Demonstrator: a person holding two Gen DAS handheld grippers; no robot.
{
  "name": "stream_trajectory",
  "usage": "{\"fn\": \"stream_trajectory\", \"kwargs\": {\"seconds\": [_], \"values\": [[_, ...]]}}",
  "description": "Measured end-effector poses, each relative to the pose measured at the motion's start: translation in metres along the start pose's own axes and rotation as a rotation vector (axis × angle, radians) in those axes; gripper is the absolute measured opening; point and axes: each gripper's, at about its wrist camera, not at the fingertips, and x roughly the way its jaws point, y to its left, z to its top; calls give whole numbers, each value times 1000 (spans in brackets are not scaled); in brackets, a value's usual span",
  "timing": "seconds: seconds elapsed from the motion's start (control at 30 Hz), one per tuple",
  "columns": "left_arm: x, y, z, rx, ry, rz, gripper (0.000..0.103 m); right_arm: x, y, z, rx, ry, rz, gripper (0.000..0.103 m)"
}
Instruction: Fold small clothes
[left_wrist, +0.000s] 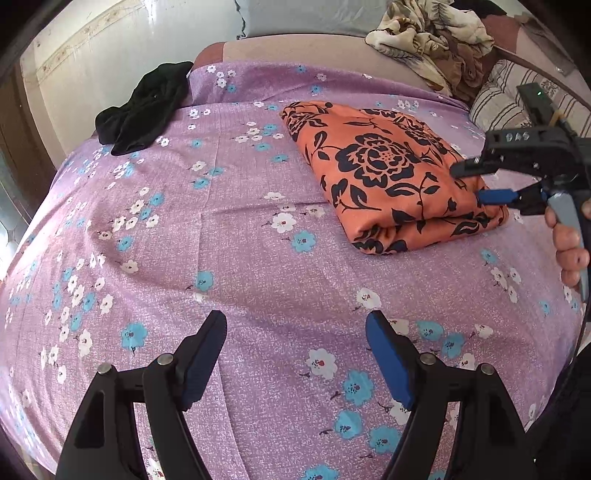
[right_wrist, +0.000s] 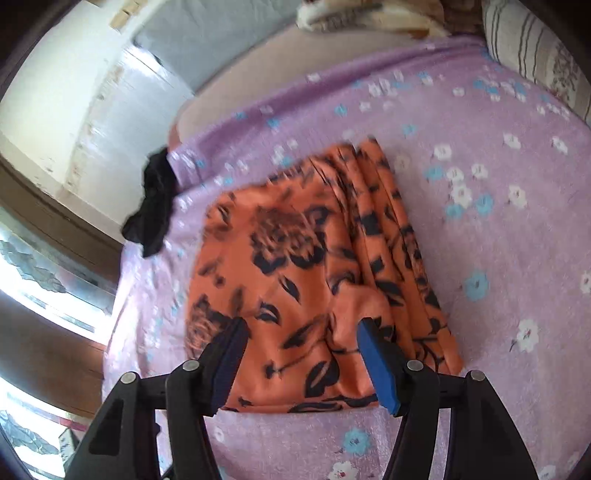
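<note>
Bed w/ purple floral sheet (left_wrist: 229, 206), pale wall behind, striped pillow (left_wrist: 502, 96) at far right. One folded orange garment (left_wrist: 388, 173) on sheet, long axis near-to-far. One black garment (left_wrist: 144, 107) at bed's left edge. Left tongs (left_wrist: 295, 350) open over sheet; right tongs (right_wrist: 301, 354) open just above orange garment.

Bright daylight fills both pictures. The window (right_wrist: 44, 280) at 9 o'clock glares white. The right wrist picture is blurry. Edges bend round and go dark.
</note>
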Motion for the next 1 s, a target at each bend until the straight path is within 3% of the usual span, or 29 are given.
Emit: {"fn": "stream_trajectory", "kwargs": {"seconds": [0.07,0.17,0.3,0.43,0.6,0.87,1.0], "values": [[-2,1,-2,6,-9,11,78,18,-1,-7,-13,55,-52,65],[-8,6,-4,-2,-23,12,78,8,11,-14,-87,14,-85,65],[-12,15,-8,-32,-23,9,78,-14,3,-14,-41,-53,-18,65],[-18,25,-7,-64,-42,-1,78,-41,-22,-4,44,-170,-55,65],[-20,33,-6,-85,-49,-18,79,-66,-57,1,185,-245,-82,65],[-15,20,3,-21,-27,-71,79,-70,-83,10,293,-232,-21,65],[-11,17,28,-46,-16,-103,79,-59,-76,17,247,-212,18,65]]}}
